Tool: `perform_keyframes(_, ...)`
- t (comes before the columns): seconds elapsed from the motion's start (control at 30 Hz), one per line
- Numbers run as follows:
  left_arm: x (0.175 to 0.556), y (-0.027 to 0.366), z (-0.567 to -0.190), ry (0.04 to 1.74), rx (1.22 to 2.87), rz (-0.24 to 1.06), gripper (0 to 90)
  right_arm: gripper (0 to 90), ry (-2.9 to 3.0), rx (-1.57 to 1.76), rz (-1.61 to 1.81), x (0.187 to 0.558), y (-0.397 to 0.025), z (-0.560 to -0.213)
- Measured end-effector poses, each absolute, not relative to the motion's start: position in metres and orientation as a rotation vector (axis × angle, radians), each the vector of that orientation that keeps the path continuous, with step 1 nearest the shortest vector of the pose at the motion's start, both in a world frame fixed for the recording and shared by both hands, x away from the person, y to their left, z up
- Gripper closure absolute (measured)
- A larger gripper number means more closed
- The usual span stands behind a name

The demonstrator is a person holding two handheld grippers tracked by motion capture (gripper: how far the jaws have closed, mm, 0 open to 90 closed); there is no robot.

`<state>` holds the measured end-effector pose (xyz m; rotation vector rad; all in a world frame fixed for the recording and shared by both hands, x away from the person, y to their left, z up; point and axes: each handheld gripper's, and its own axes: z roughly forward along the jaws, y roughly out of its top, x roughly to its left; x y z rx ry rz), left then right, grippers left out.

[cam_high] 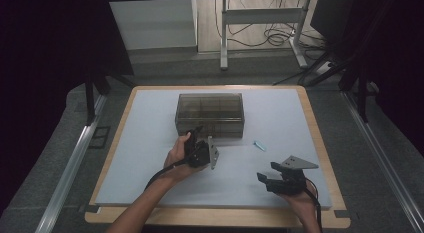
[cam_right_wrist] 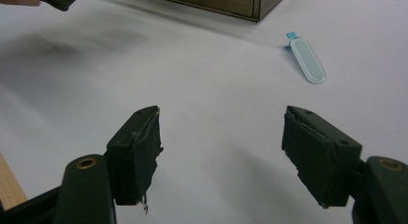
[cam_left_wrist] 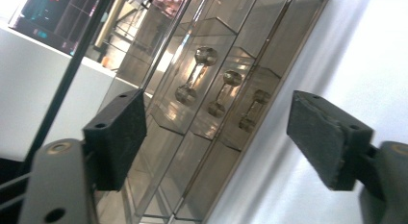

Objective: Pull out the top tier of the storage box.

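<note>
Right claw [cam_high: 270, 179] hovers spread near the table's [cam_high: 150, 158] front right corner. Left claw [cam_high: 196, 138], spread, faces the smoked drawer box [cam_high: 210, 114] toward the far edge. Box looks rigid, slick, likely brittle plastic; best grip: small drawer knobs [cam_left_wrist: 195, 75]. Blue tag [cam_right_wrist: 308, 58] lies apart, clear.

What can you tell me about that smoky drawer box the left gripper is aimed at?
The drawer box is a see-through, smoke-brown, plastic-looking cabinet standing upright on the white mat, toward its far middle. The left gripper view shows three drawer fronts, each with a clear dumbbell-shaped handle; all look closed. The left gripper, open, sits just before its front, not visibly touching.
</note>
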<state>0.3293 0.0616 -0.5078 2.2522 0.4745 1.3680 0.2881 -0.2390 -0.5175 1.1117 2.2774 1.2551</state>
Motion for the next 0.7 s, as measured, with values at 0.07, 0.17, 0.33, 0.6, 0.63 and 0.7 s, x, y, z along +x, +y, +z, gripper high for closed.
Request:
perform_keyframes(0.07,0.327,0.061,-0.507,0.466,2.254,1.348,17.4,28.9,2.278,1.112,1.254,0.288,-0.239,-0.518)
perform_keyframes(0.17,0.323,0.062,-0.505,0.462,2.233,1.306,14.7,28.9,2.277,1.113,1.255,0.288,-0.239,-0.517)
perform_keyframes(0.33,0.319,0.065,-0.504,0.506,2.248,1.227,13.6,28.9,2.274,1.113,1.255,0.288,-0.24,-0.517)
perform_keyframes(0.6,0.313,0.071,-0.506,0.554,2.268,1.166,12.9,28.8,2.274,1.114,1.254,0.288,-0.24,-0.516)
perform_keyframes(0.63,0.312,0.071,-0.506,0.56,2.266,1.165,12.5,28.8,2.274,1.114,1.253,0.288,-0.24,-0.517)
perform_keyframes(0.7,0.309,0.072,-0.507,0.562,2.265,1.164,12.7,28.8,2.274,1.114,1.254,0.288,-0.24,-0.517)
